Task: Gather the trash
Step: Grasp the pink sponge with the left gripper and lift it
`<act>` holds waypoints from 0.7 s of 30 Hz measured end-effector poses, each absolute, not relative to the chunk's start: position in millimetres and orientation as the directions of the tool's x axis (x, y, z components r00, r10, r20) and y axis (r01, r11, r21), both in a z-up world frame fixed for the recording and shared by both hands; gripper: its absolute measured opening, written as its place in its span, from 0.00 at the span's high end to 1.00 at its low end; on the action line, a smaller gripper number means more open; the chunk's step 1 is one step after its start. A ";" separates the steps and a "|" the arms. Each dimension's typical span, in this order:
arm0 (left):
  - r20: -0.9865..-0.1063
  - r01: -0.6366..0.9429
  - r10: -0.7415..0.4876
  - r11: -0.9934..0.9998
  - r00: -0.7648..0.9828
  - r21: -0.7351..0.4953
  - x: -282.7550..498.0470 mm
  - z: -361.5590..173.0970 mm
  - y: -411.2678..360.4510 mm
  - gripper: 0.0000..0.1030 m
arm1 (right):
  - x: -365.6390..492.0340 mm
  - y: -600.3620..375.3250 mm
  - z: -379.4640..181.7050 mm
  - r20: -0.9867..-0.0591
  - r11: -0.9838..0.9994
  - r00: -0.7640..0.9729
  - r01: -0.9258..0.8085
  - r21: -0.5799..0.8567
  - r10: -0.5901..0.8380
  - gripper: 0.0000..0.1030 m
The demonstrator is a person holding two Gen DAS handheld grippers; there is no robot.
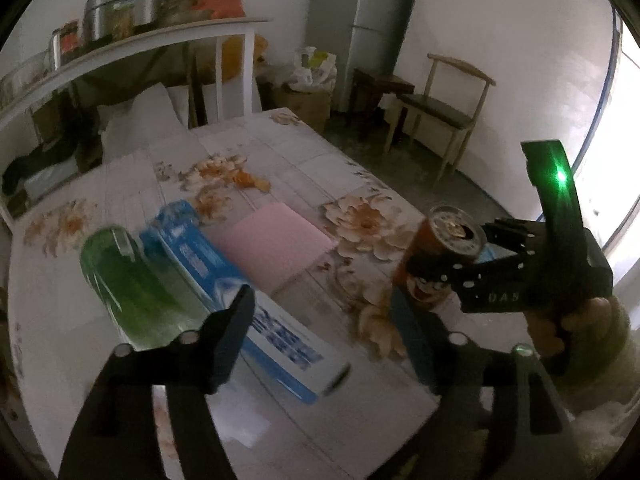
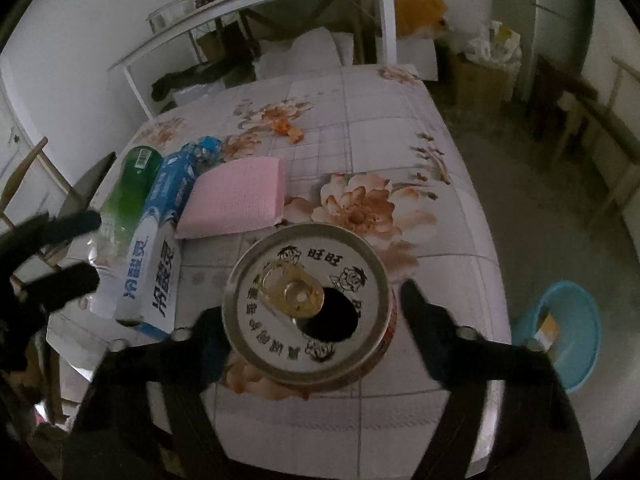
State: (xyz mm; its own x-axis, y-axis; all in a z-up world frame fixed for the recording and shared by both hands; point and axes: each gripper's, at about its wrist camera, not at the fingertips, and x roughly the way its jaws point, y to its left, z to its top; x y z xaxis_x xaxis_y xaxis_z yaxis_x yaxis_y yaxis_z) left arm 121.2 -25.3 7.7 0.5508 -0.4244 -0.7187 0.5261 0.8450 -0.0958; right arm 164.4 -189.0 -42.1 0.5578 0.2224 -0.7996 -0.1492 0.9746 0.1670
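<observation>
- My right gripper (image 2: 312,320) straddles the opened red drink can with silver top (image 2: 308,308); left finger (image 2: 208,344) touches it, right finger stands just off, so no full grip.
- Can is upright over the floral-cloth bench (image 2: 400,140).
- My left gripper (image 1: 320,340) is open, empty, above the blue-and-white toothpaste box (image 1: 280,340).
- Green plastic bottle (image 1: 128,280) lies beside the box; pink folded napkin pack (image 1: 276,248) just beyond.
- Blue plastic basin (image 2: 568,332) sits on the floor.
</observation>
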 end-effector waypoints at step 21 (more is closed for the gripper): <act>-0.975 0.776 -0.094 0.623 0.202 0.101 269.1 -57.7 -117.6 0.13 | 158.6 -228.2 -38.8 -0.768 0.966 0.592 -0.080 0.245 0.244 0.37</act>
State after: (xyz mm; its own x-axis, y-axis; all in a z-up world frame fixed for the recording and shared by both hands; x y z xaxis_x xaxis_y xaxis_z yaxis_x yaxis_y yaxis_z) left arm 269.1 -117.6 -57.7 0.2024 -0.0937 -0.9748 0.7757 0.6229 0.1012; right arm 158.6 -228.2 -38.8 0.5921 0.2435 -0.7682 -0.0801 0.9663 0.2446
